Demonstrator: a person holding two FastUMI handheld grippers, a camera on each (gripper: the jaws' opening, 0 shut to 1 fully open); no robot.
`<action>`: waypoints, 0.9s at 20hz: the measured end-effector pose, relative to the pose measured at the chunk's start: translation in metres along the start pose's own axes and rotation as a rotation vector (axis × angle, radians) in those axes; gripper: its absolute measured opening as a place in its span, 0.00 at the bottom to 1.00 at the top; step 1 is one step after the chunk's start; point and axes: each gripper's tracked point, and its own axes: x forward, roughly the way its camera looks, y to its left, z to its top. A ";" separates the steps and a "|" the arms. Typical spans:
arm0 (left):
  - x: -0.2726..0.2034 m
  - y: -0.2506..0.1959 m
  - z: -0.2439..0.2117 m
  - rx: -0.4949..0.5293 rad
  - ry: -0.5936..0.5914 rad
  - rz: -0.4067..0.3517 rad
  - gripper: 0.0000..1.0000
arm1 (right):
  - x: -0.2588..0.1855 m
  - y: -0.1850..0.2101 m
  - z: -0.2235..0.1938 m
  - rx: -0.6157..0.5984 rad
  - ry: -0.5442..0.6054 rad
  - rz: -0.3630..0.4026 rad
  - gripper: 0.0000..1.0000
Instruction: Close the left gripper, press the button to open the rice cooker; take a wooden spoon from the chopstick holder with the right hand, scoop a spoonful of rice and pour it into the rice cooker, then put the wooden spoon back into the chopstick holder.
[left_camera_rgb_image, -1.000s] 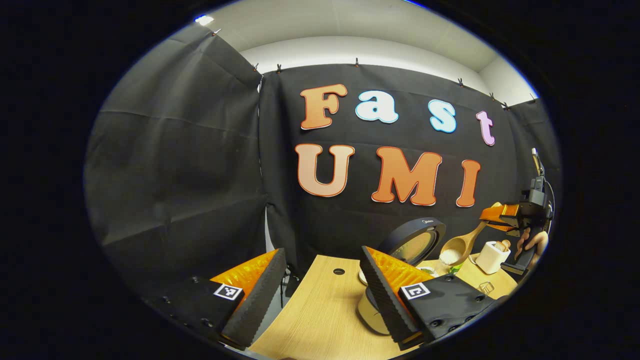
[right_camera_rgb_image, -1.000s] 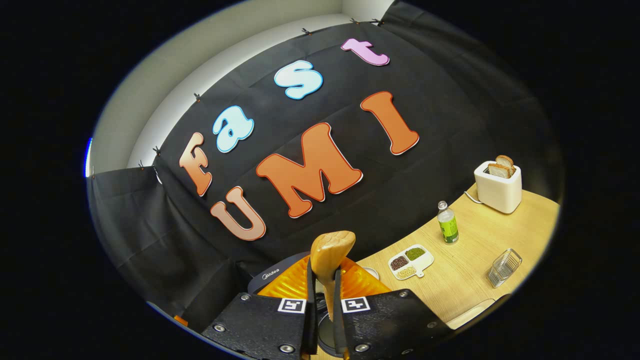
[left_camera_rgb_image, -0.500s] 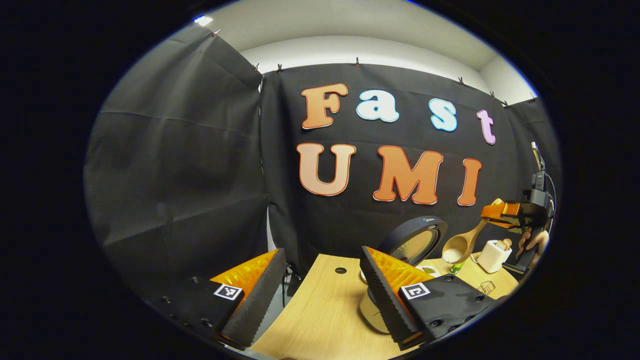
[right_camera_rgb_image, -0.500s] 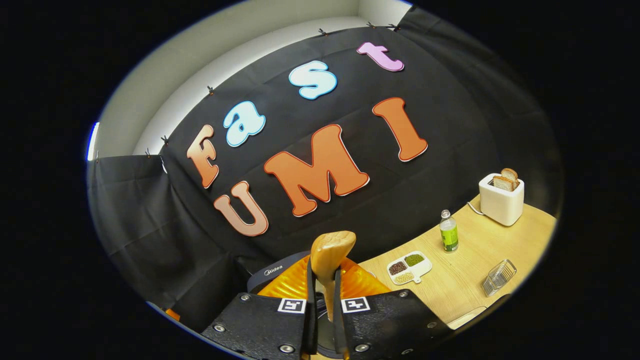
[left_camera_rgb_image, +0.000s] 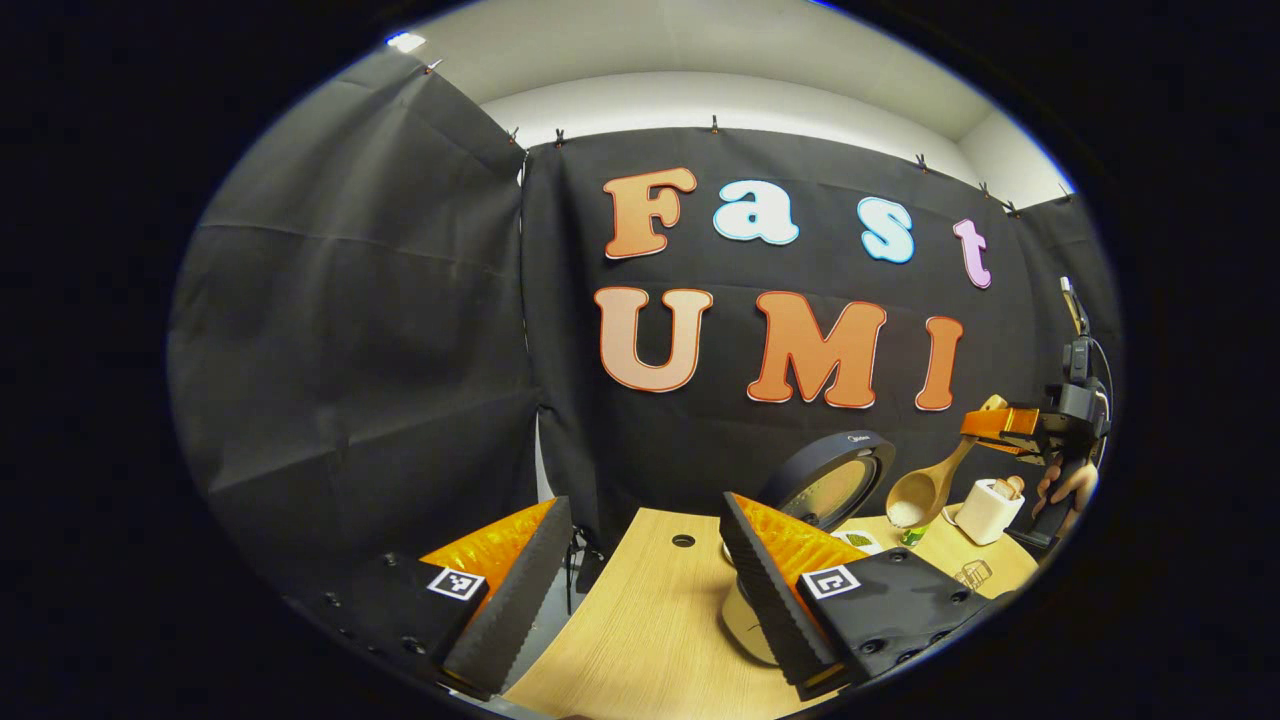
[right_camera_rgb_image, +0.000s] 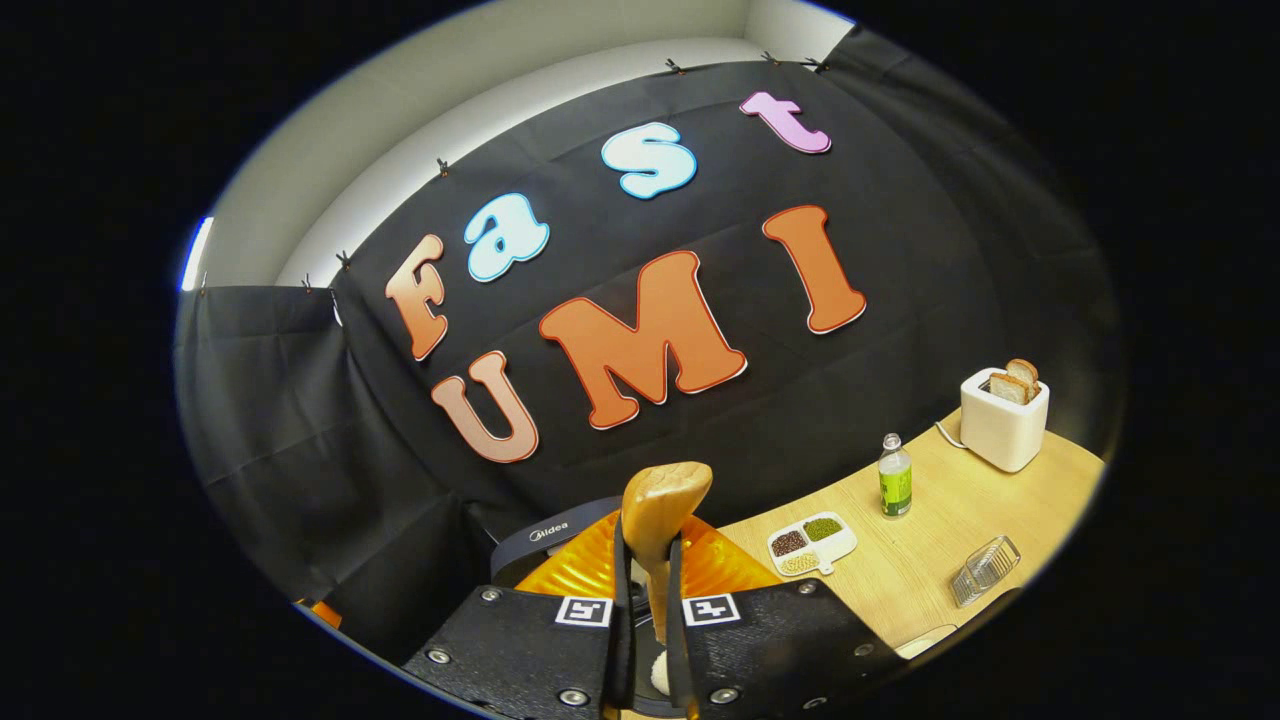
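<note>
While the right gripper (right_camera_rgb_image: 645, 640) pinches the pale wooden spoon (right_camera_rgb_image: 660, 520) by its handle at the lower centre of its view, the left gripper (left_camera_rgb_image: 640, 590) idles with jaws spread over the light wooden desk (left_camera_rgb_image: 650, 640). Farther off, lower right, the spoon's bowl carries loose white rice (left_camera_rgb_image: 905, 513), apparently beside the dark round-lidded rice cooker (left_camera_rgb_image: 835, 478). Light and stiff, it should stay level.

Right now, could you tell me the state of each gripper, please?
Left gripper: open, holding nothing.
Right gripper: shut on the wooden spoon, which carries rice in its bowl.
</note>
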 end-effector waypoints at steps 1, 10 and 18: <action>0.000 0.000 0.000 0.000 0.000 0.000 0.97 | 0.000 0.000 0.000 -0.009 -0.001 0.001 0.12; -0.002 0.004 -0.002 0.000 0.000 0.003 0.97 | -0.003 0.010 -0.001 -0.081 -0.007 0.021 0.11; -0.002 0.008 -0.005 -0.005 0.006 0.005 0.97 | -0.004 0.017 -0.010 -0.159 -0.001 0.041 0.12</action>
